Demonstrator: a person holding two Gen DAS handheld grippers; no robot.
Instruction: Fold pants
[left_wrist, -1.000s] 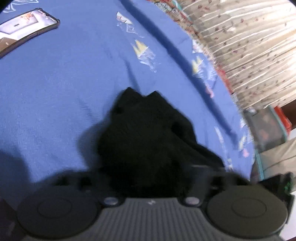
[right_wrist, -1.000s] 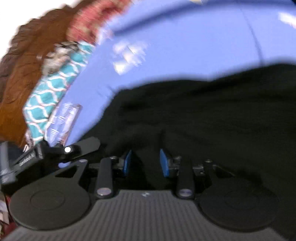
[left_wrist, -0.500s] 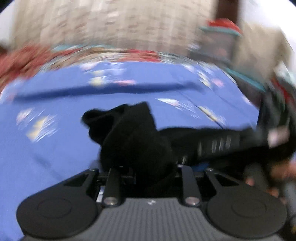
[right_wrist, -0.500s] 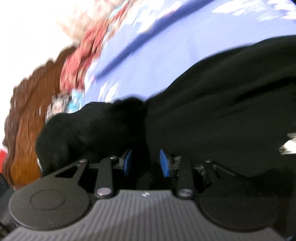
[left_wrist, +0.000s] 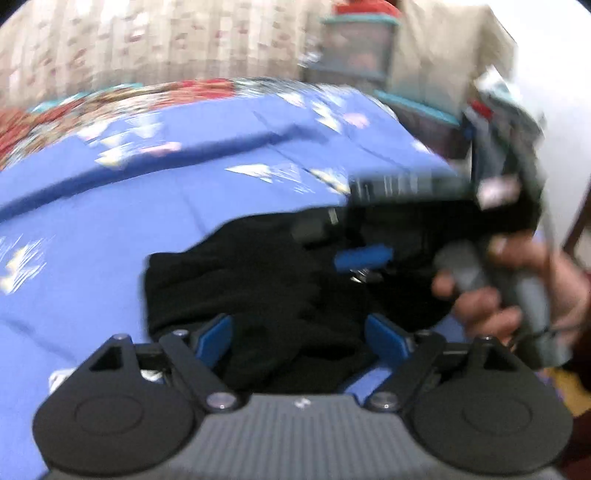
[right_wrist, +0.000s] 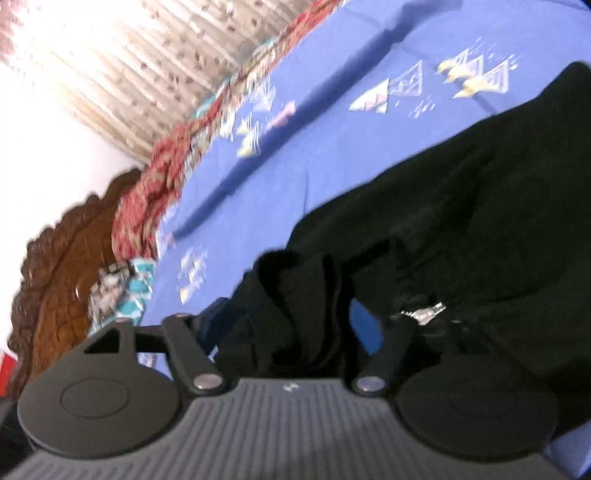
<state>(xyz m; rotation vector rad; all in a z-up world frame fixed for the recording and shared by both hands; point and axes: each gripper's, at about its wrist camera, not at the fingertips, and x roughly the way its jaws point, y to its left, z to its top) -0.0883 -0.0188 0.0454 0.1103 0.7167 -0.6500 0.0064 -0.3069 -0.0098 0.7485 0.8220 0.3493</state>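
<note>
Two grippers work over the black pants (left_wrist: 258, 280), which lie bunched on a blue patterned bed sheet (left_wrist: 110, 206). The left gripper (left_wrist: 301, 332) has its blue-padded jaws spread wide, with dark cloth lying between them. The right gripper (right_wrist: 291, 325), seen at the pants' edge in the left view and held by a hand (left_wrist: 517, 291), is likewise spread apart with folds of fabric between its fingers.

Motion-blurred fisheye views, blown-out glare on curtain (right_wrist: 122, 55), black pants (left_wrist: 258, 280) without detail, edges curved and smeared
</note>
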